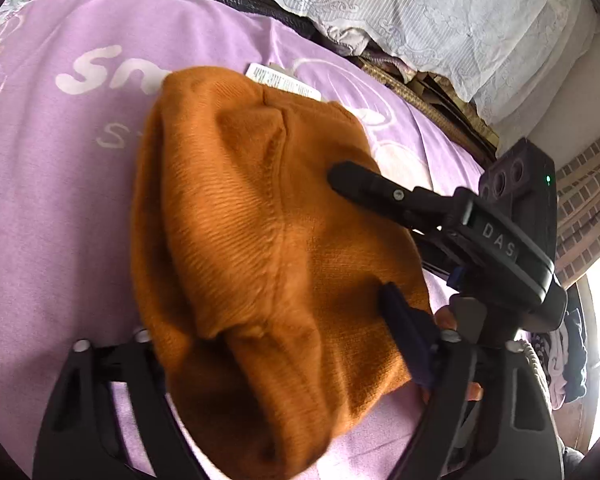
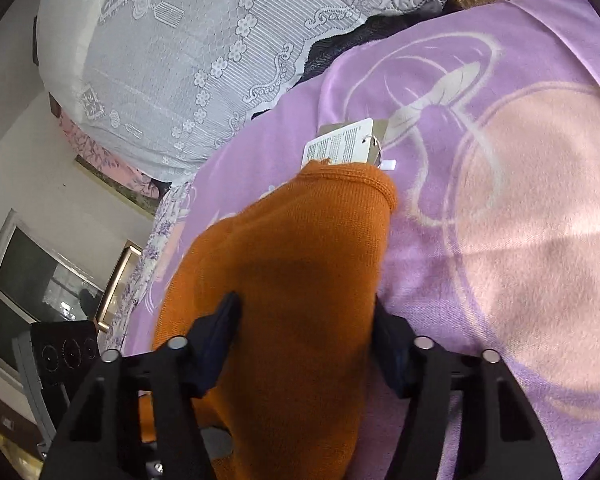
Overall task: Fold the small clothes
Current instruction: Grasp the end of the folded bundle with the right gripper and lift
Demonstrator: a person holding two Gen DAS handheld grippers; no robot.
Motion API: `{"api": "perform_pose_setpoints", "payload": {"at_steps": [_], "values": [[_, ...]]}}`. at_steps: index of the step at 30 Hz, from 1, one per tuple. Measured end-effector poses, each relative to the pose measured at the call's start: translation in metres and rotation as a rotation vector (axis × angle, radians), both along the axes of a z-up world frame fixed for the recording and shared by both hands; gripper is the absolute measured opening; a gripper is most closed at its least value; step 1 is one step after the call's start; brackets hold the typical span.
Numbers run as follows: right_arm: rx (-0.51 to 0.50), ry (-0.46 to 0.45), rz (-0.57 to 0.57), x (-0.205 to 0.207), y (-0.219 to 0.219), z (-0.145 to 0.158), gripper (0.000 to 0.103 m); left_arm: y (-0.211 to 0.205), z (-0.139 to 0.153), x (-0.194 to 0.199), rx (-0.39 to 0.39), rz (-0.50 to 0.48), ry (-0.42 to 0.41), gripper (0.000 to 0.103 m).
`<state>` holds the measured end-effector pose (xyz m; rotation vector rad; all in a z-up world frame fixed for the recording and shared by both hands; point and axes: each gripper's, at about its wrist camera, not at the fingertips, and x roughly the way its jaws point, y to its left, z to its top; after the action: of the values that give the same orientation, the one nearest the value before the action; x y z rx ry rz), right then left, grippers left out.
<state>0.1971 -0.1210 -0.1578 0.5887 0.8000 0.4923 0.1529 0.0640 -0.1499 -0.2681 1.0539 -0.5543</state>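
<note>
Grippers, left (image 1: 276, 344) and right (image 2: 306, 340), angle down (both straddling) orange knit garment (image 1: 260, 220).

Ribbed orange knit garment (image 1: 260, 220), fleecy lilac blanket (image 1: 60, 200)

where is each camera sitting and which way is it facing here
Left wrist: rides on the left gripper, looking down along its fingers at the orange knit garment on the purple blanket; the right gripper and some fingers of a hand show at right.
Right wrist: rides on the right gripper, looking down at the same garment, with its paper tag and a lace cover beyond.
Shared: garment, tag, blanket.
</note>
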Motion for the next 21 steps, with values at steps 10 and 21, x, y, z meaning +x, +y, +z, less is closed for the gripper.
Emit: {"api": "perform_pose_setpoints", "payload": {"at_steps": [10,21], "values": [[-0.071,-0.075,-0.034,-0.037,-0.014,0.019,0.043,-0.022,0.021,-0.036,0.078,0.031,-0.068,0.053],[-0.204,-0.062,-0.129,-0.121,-0.106,0.058,0.042,-0.123,0.046,-0.095,0.078,-0.193,-0.122,0.051]]}}
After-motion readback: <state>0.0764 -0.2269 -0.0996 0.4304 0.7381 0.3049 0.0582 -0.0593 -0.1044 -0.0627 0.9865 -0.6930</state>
